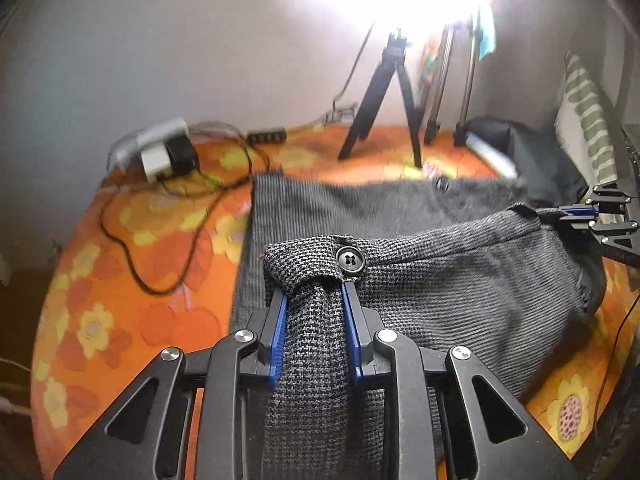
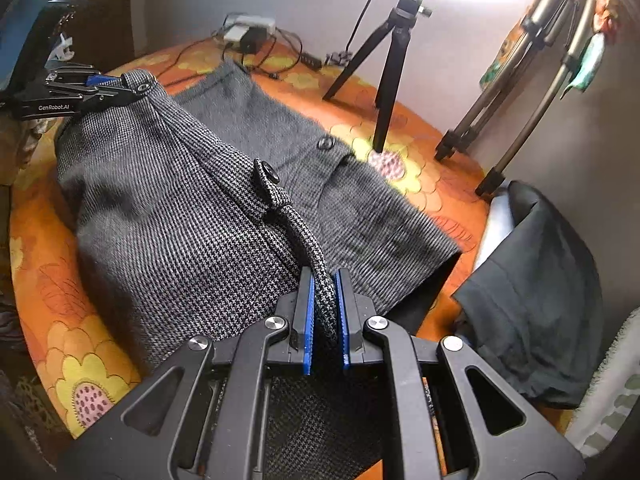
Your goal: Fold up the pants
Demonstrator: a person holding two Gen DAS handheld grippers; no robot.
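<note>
Grey houndstooth pants point(image 1: 460, 280) lie on an orange flowered cloth point(image 1: 120, 280), with a lower layer spread flat behind and an upper layer held up over it. My left gripper point(image 1: 314, 292) is shut on a bunched corner of the waistband beside a black button point(image 1: 350, 261). My right gripper point(image 2: 324, 280) is shut on the other waistband end, by a buttoned tab point(image 2: 269, 174). Each gripper shows in the other view: the right one point(image 1: 560, 213) at the right edge, the left one point(image 2: 116, 82) at the upper left. The pants point(image 2: 168, 208) stretch between them.
A black tripod point(image 1: 384, 100) stands behind the pants, with silver stand legs point(image 1: 468, 80) beside it. Chargers and cables point(image 1: 168, 152) lie at the back left. A dark folded garment point(image 2: 532, 292) and a white striped cloth point(image 2: 608, 392) lie at the right.
</note>
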